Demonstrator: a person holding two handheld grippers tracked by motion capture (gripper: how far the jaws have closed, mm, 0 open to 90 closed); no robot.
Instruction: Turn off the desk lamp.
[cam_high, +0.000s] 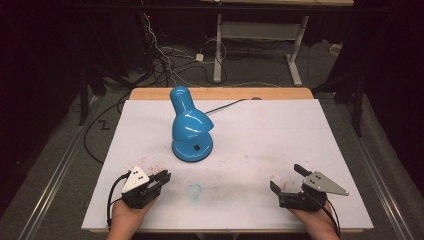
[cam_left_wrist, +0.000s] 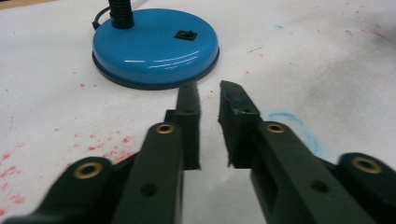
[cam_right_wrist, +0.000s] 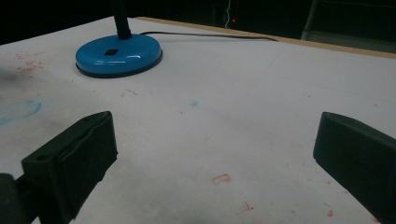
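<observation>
One blue desk lamp (cam_high: 191, 127) with one black cord (cam_high: 227, 105), two hand-held grippers, left gripper (cam_high: 159, 179) and right gripper (cam_high: 286, 179), on one white-covered table (cam_high: 280, 130).

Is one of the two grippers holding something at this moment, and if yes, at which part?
Nothing is held. The left gripper has a narrow empty gap between its fingers; the right gripper is wide open over the white table cover.

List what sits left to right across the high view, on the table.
left gripper → blue desk lamp → right gripper
</observation>
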